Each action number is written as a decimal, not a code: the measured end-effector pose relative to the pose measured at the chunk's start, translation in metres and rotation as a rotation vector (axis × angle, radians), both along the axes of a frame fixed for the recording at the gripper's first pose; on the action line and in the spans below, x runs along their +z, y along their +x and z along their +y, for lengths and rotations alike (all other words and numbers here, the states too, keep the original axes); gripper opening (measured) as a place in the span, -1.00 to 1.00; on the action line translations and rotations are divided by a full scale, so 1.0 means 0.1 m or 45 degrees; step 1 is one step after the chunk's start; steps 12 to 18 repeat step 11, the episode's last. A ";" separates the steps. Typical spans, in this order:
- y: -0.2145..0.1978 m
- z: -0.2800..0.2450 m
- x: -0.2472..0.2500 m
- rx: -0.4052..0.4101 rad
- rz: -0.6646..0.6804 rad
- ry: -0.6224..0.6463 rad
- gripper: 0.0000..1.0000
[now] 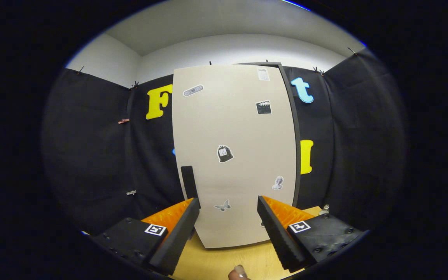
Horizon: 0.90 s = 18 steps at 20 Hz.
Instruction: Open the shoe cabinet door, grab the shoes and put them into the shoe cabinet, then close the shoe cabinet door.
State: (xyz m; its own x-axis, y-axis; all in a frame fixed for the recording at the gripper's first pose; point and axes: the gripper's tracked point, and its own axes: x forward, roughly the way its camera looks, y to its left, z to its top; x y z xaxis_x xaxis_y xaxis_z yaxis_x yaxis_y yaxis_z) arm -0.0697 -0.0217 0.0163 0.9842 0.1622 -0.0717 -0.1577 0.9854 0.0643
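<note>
A: Two fingers poke out at the bottom. They belong to the gripper. They are black on the inside and orange on the outside.

B: Are they squeezing something?

A: No. They are spread wide apart, and nothing sits between them. You just see the door through the gap.

B: What is on the left side?

A: The dark cloth wall. It has small clips on it. Then comes a black handle at the left edge of the door. It stands just above the left finger's tip.

B: And in the middle?

A: The shoe cabinet door. It is tall and pale beige, and it stands right ahead of the fingers. It looks closed. It has little stickers on it. One butterfly sticker shows low down, between the two fingertips. A bag sticker sits higher up, near the middle of the door.

B: What does the cabinet stand on?

A: A yellow wooden table. Down at the very bottom, a fingertip of a person peeks in.

B: And on the right?

A: The dark side edge of the cabinet runs down next to the door. Past the right finger there is a small silver thing on the table. I cannot tell what it is.

B: Do you see shoes?

A: I cannot tell where they are.
</note>
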 end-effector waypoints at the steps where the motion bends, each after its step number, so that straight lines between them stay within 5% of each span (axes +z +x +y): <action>1: 0.00 0.01 0.00 0.005 -0.001 -0.002 0.96; 18: -0.08 -0.03 0.08 -0.020 -0.042 0.005 0.96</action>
